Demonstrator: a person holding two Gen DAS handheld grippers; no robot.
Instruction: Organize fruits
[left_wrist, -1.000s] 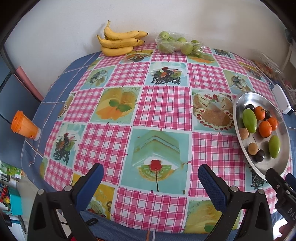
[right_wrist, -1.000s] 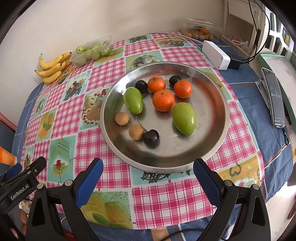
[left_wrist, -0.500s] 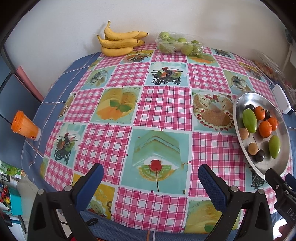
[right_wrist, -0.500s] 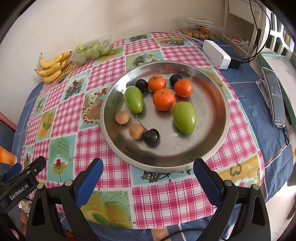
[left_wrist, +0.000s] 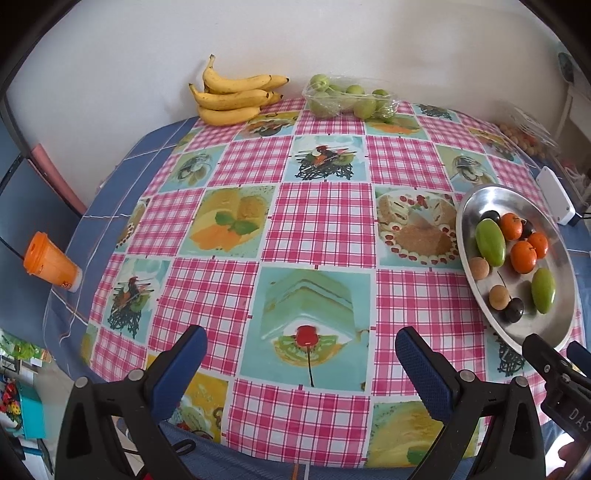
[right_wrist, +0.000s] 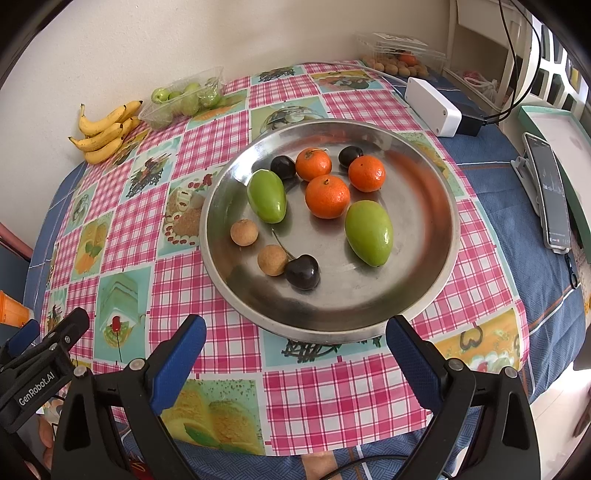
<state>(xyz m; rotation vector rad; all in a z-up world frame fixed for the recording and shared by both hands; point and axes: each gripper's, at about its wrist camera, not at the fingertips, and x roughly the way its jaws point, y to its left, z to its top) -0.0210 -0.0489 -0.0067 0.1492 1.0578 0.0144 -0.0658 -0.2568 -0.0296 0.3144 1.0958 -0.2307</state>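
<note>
Bananas (left_wrist: 236, 98) lie far ahead of the left gripper (left_wrist: 301, 354), left of centre; jaws spread wide, empty. Metal plate (right_wrist: 439, 258) sits directly ahead of the right gripper (right_wrist: 295, 343), also agape and empty, holding green fruits, three oranges (right_wrist: 327, 196), cherries, brown fruits.

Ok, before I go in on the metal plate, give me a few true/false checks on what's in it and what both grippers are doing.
1. Three oranges lie in the metal plate. True.
2. The right gripper is shut on a cherry. False: it is open, empty and short of the plate.
3. The stemmed cherry touches a small brown fruit. True.
4. The bananas lie in the plate. False: they lie on the table by the wall.
5. The left gripper holds a green fruit. False: it is open and empty over the tablecloth.
</note>
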